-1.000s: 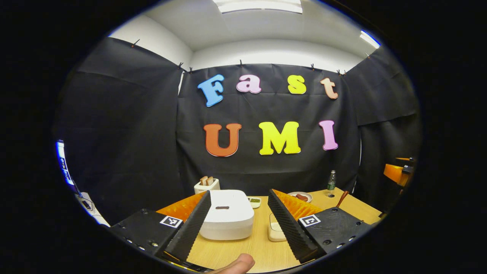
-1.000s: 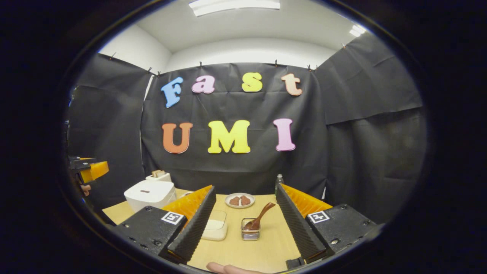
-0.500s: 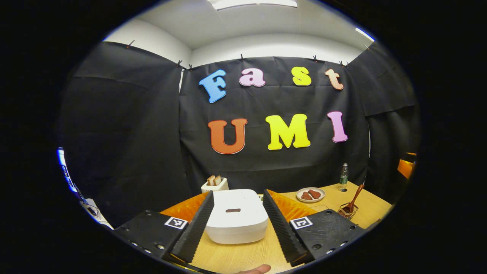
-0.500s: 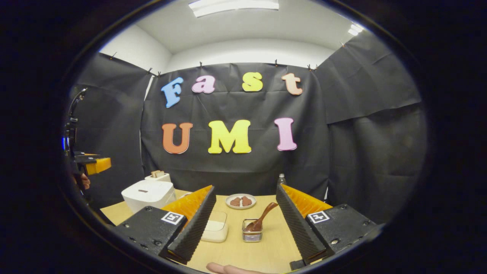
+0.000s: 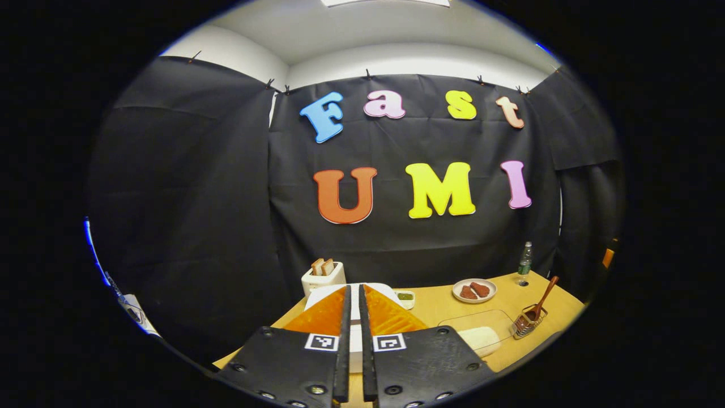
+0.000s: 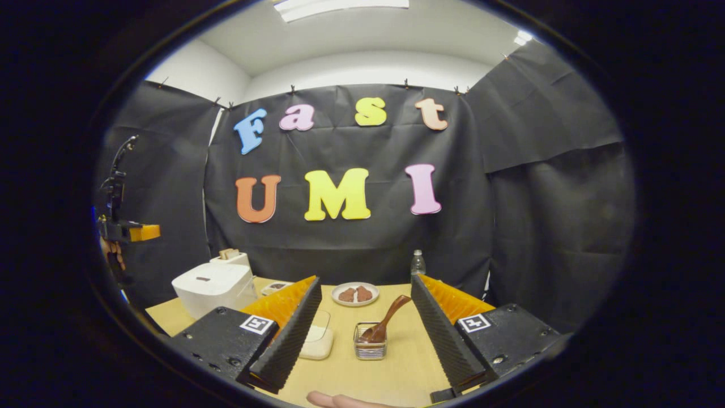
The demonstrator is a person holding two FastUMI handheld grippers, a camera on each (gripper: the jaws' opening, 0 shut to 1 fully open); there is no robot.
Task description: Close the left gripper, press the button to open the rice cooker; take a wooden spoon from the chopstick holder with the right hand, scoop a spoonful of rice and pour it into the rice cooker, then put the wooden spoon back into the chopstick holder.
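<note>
Rice cooker sits lid-down beyond the left claw's closed fingers.

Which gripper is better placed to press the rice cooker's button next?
Left. The left gripper is shut and lined up over the white rice cooker, lid still down. The right gripper is open, facing the wooden spoon in the chopstick holder.

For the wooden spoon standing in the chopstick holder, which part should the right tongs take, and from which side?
Probably the bare handle of the wooden spoon, above the rim of the chopstick holder. The bowl end sits down inside the holder, while the handle leans up toward the right and is free. The open right tongs already frame it, so coming straight forward with one finger on each side looks best.
</note>
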